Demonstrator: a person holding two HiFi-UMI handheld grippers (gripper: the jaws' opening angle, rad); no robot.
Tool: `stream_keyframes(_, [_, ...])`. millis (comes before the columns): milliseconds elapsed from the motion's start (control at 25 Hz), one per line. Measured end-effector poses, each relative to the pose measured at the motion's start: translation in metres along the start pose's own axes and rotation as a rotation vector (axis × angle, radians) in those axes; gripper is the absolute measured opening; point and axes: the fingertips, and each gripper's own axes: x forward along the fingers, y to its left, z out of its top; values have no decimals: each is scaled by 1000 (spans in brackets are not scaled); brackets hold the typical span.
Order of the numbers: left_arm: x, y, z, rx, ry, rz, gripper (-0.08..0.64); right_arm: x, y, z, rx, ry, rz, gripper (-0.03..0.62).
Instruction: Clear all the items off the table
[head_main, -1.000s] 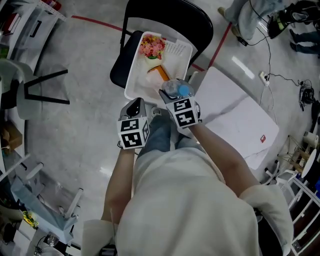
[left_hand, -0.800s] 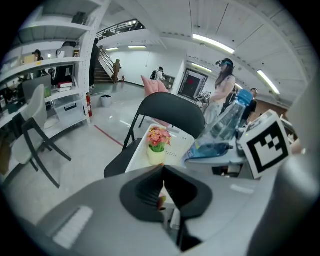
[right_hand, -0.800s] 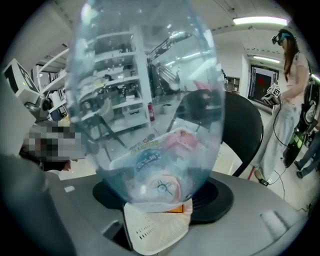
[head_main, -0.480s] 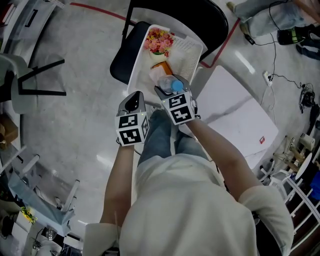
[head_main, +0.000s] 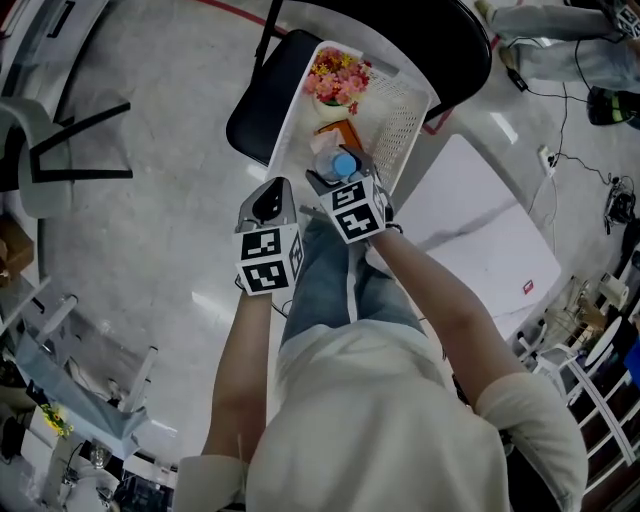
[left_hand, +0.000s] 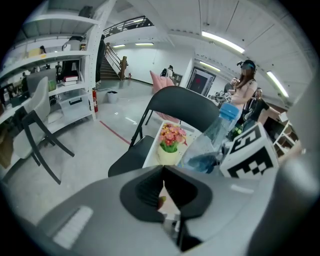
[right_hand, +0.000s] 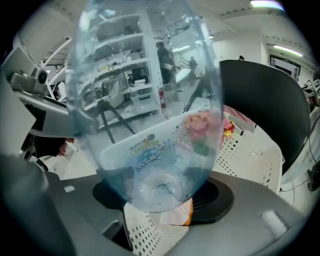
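A clear plastic bottle (head_main: 335, 168) with a blue cap is clamped in my right gripper (head_main: 336, 178), over the near end of a white perforated basket (head_main: 405, 110). In the right gripper view the bottle (right_hand: 150, 125) fills the picture, its base between the dark pads (right_hand: 220, 197). The basket holds a pot of pink flowers (head_main: 337, 80) and an orange box (head_main: 345, 132). My left gripper (head_main: 268, 203) hovers left of the basket's near corner; in its own view the left gripper (left_hand: 162, 187) has its pads meeting on nothing. The flower pot (left_hand: 170, 145) and bottle (left_hand: 210, 145) show beyond it.
The basket rests on a black folding chair (head_main: 255, 110). A white table (head_main: 480, 240) stands to the right of it. Grey floor with a red line lies around; a grey chair (head_main: 40, 165) and shelving stand at the left, cables at the far right.
Both grippers have sunk and moved toward the basket; the bottle has gone from the basket's near rim to over its near end. The grip on the bottle is unchanged.
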Motion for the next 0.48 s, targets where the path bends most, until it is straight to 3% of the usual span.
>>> stream_keyframes(360, [9, 7, -7, -17, 10, -1, 9, 34, 20, -8, 6, 61, 90, 346])
stream_keyframes(440, [8, 7, -8, -18, 12, -3, 9, 34, 22, -10, 37, 68, 101, 446])
stream_keyframes(480, [8, 7, -8, -19, 12, -4, 9, 33, 22, -10, 51, 68, 100, 446])
